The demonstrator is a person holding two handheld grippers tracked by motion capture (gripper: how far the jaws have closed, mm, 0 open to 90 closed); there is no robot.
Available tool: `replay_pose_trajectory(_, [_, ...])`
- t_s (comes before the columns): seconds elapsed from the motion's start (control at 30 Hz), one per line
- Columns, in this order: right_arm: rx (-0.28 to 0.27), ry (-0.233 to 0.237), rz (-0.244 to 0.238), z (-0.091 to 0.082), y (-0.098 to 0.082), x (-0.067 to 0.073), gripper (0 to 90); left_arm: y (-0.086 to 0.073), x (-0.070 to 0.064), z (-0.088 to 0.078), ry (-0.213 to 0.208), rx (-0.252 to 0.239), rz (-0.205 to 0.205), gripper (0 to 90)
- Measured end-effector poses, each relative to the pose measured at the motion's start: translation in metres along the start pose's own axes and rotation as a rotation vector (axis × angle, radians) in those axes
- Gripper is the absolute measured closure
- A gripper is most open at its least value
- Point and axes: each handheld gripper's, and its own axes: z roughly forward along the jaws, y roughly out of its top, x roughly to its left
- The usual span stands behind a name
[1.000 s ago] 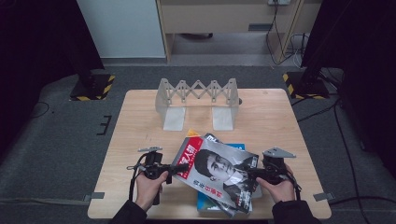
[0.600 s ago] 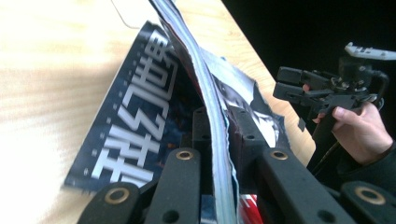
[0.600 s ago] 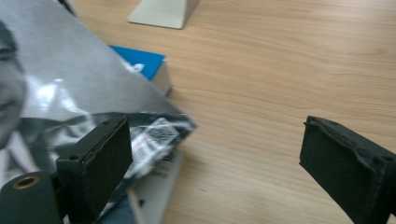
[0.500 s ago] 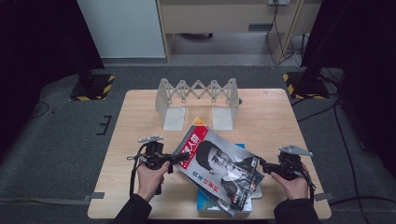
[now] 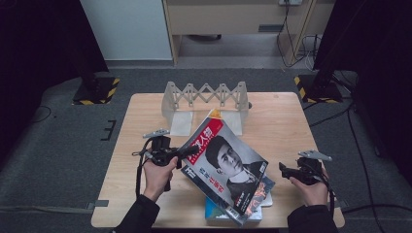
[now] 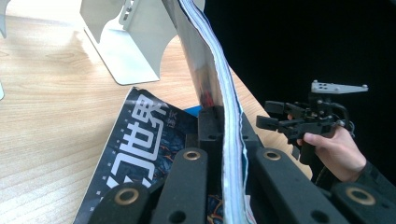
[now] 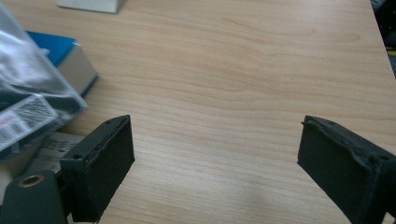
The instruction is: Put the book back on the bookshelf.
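In the lower middle of the high view, we have the magazine [image 5: 226, 165] pinched at its left edge by our left gripper [image 5: 187, 151], jaws closed tight on the thin sheaf of pages, so the glossy cover with its red masthead and portrait tilts up off the stack [image 5: 243, 206] beneath. In the left gripper view the page edges run up between the black jaws as a wavy pale band, soft and bendy.

Our right gripper [image 5: 286, 171] hangs at the lower right of the frame, clear of the magazine, its jaws spread wide with nothing between them; its own view shows padded black pads over bare, pale wood-grain table [image 7: 243, 70].

As we judge it, the pick-up is done and the placing is left: the white folding rack [image 5: 206, 99], with its scissor lattice and flat metal dividers, stands in the upper middle with no magazine in its slots. More slick-covered magazines and a blue book wait in the stack.
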Motion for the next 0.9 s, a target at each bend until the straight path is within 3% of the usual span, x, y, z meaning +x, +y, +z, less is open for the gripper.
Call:
replay_pose_trajectory(0.5, [0.060, -0.010, -0.025, 0.014, -0.007, -0.007, 10.1, 0.038, -0.023, -0.011, 0.018, -0.076, 0.073, 85.9])
replay_pose_trajectory(0.8, [0.101, 0.008, -0.057, 0.022, -0.012, -0.009, 9.1, 0.059, -0.030, -0.026, 0.014, -0.132, 0.086, 85.9])
replay_pose_trajectory(0.9, [0.121, 0.010, -0.064, 0.024, -0.014, -0.010, 9.1, 0.064, -0.031, -0.032, 0.044, -0.143, 0.100, 85.9])
